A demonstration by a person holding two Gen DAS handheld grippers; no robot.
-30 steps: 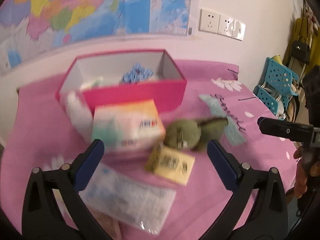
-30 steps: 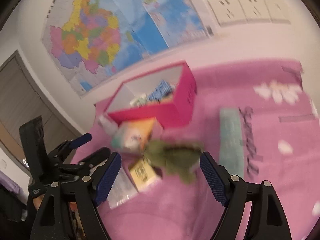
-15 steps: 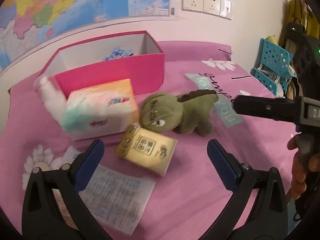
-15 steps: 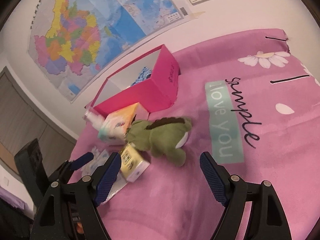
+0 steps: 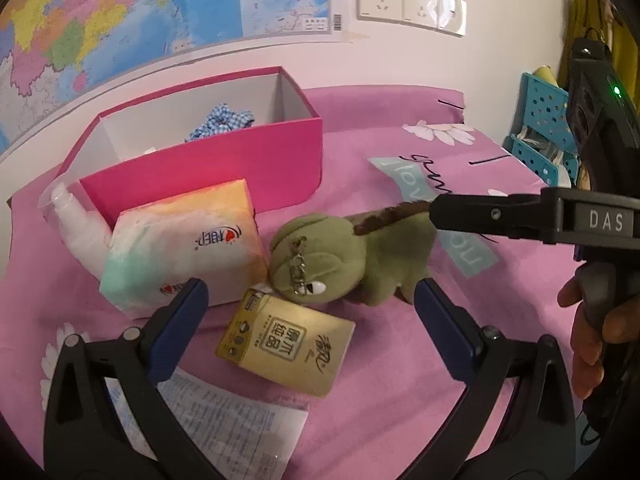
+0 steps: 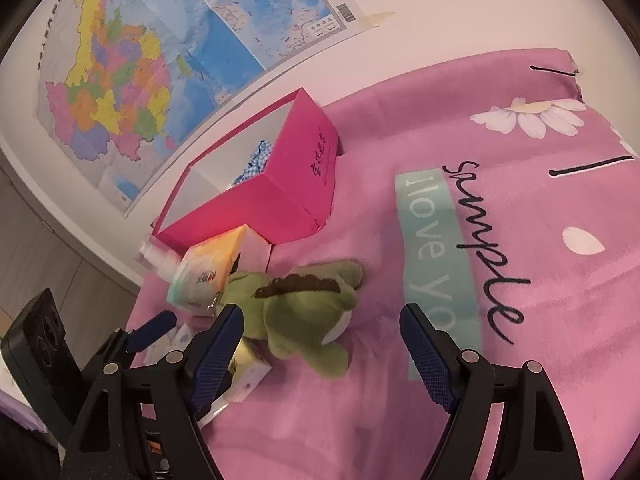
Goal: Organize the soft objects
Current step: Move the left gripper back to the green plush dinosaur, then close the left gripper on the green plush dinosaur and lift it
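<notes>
Pink blanket-covered surface (image 6: 400, 420): green dinosaur plush (image 6: 296, 312) lies crosswise just ahead of right hand-held gripper (image 6: 320, 344), jaws spread, empty; left hand-held gripper (image 5: 312, 320) also spread, over gold tissue pack (image 5: 286, 346).

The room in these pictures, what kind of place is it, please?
Probably a room in a home, set up for recording. A pink flowered cloth covers the surface, a large map hangs beside wall sockets, and a blue plastic basket stands at the side.
</notes>
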